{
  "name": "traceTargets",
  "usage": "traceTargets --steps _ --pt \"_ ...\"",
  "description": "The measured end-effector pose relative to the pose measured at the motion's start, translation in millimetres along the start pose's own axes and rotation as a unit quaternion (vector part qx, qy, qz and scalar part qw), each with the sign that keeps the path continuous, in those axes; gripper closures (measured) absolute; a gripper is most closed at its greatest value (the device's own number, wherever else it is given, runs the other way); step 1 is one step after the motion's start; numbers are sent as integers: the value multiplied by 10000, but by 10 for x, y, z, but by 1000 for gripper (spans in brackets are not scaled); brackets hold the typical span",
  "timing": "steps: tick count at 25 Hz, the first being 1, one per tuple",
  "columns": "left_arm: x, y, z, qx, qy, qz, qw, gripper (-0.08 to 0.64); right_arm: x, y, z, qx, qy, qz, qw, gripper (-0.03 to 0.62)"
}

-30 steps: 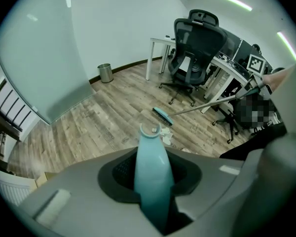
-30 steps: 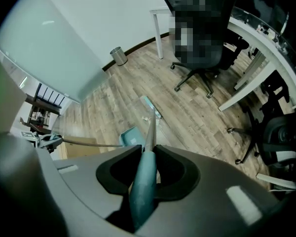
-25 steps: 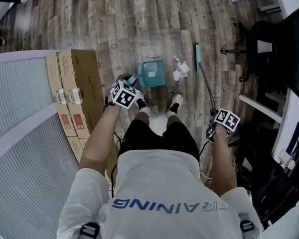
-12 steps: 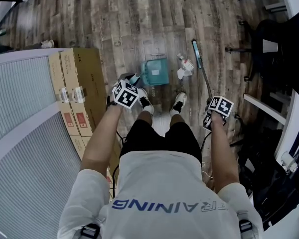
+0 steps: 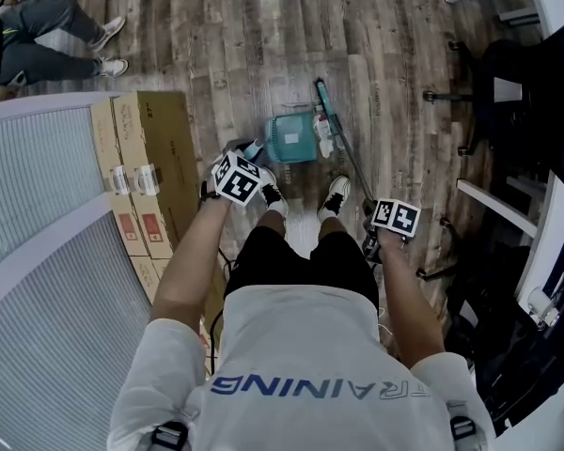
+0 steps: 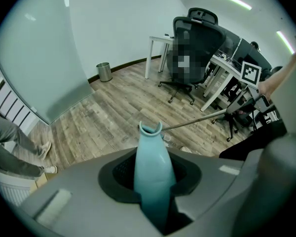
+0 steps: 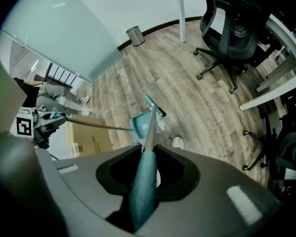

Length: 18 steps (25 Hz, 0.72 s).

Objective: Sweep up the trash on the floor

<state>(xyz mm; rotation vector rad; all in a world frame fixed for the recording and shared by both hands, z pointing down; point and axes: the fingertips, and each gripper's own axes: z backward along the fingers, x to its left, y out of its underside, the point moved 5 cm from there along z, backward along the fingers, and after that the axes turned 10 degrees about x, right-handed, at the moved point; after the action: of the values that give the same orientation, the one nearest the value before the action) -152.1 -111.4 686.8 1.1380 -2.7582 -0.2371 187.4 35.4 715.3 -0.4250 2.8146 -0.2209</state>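
In the head view the teal dustpan (image 5: 289,139) stands on the wood floor just ahead of my feet. My left gripper (image 5: 247,154) is shut on the dustpan's long handle, whose teal end (image 6: 150,174) sticks up between the jaws. My right gripper (image 5: 380,240) is shut on the broom's teal grip (image 7: 142,186). The thin broom shaft (image 5: 352,172) slants up-left to the teal broom head (image 5: 321,101). The head rests against the dustpan's right side. White crumpled trash (image 5: 325,140) lies between broom head and dustpan mouth.
Stacked cardboard boxes (image 5: 150,177) stand at my left beside a slatted partition (image 5: 47,252). An office chair (image 5: 508,92) and white desks (image 5: 493,205) crowd the right. A seated person's legs (image 5: 56,45) show at the top left. A metal bin (image 7: 134,35) stands by the far wall.
My right gripper has moved left, swinging the broom head and the white trash leftwards up against the dustpan. The left gripper and dustpan stayed put. A person's legs came into view top left.
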Motion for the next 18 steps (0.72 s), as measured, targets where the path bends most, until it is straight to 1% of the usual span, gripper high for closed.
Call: traceTargets --steps 3,7,8,11,12,14,16,18 --pt "-9 0 1 -1 -13 -10 10000 465 167 130 -51 223 -294 80 9993 483" --pt "-14 1 1 -2 -29 -17 10000 465 349 294 -83 440 -599 53 9972 483" --pt "-13 -2 2 -3 -31 -19 10000 465 385 320 -80 464 -699 7 9965 483" --pt "-7 -2 7 6 -37 -29 10000 465 493 379 -60 579 -1166 -234 9912 485" --pt "-7 1 5 10 -33 -31 10000 465 528 396 -50 620 -1283 -242 9895 485" --pt "-7 3 2 8 -31 -35 10000 465 586 419 -22 659 -1338 -97 9888 484" --pt "-2 5 3 7 -44 -39 10000 465 605 428 10 637 -1247 92 9901 483" --pt "-3 11 2 11 -57 -41 10000 465 565 431 47 574 -1151 160 9916 484"
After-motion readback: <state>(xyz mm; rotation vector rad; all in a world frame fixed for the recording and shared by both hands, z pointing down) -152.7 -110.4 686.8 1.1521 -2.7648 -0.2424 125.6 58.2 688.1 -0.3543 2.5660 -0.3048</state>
